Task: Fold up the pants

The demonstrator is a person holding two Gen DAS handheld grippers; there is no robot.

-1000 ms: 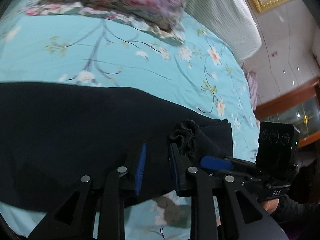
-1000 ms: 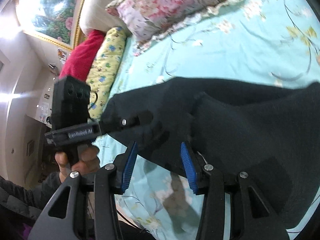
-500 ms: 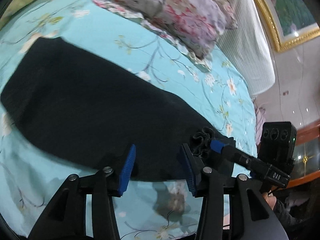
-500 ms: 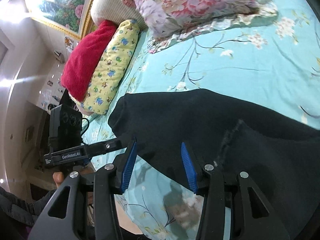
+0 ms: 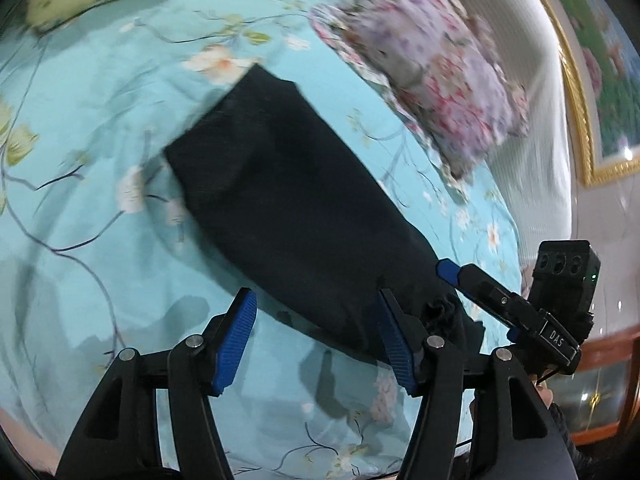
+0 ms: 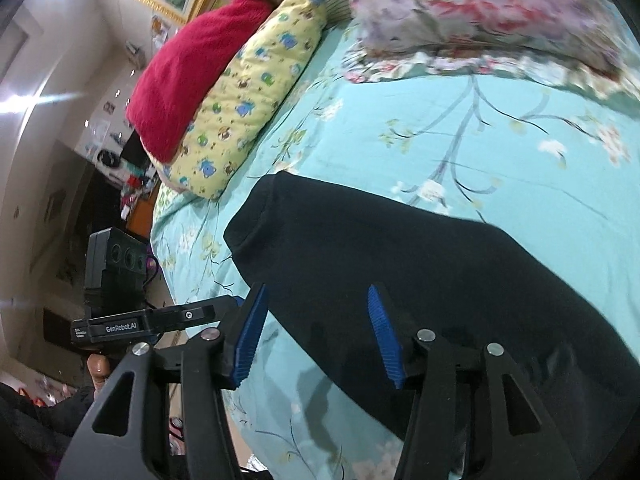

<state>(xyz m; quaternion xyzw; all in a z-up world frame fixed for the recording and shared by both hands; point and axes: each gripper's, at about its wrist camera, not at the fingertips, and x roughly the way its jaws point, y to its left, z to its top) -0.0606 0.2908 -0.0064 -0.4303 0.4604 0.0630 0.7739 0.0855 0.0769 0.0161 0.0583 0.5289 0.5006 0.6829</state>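
Backing off, your left gripper has just been opening its jaws and now holds nothing, while your right gripper, also just widened, hangs empty over the near hem. The black pants lie released on the floral bedsheet, running toward 11 o'clock as one long doubled strip, so I judge the lengthwise fold done and a crosswise fold next.

Black pants flat on floral bed sheet. Left gripper jaws just opening, nothing between, above near hem. Right gripper at bunched corner.
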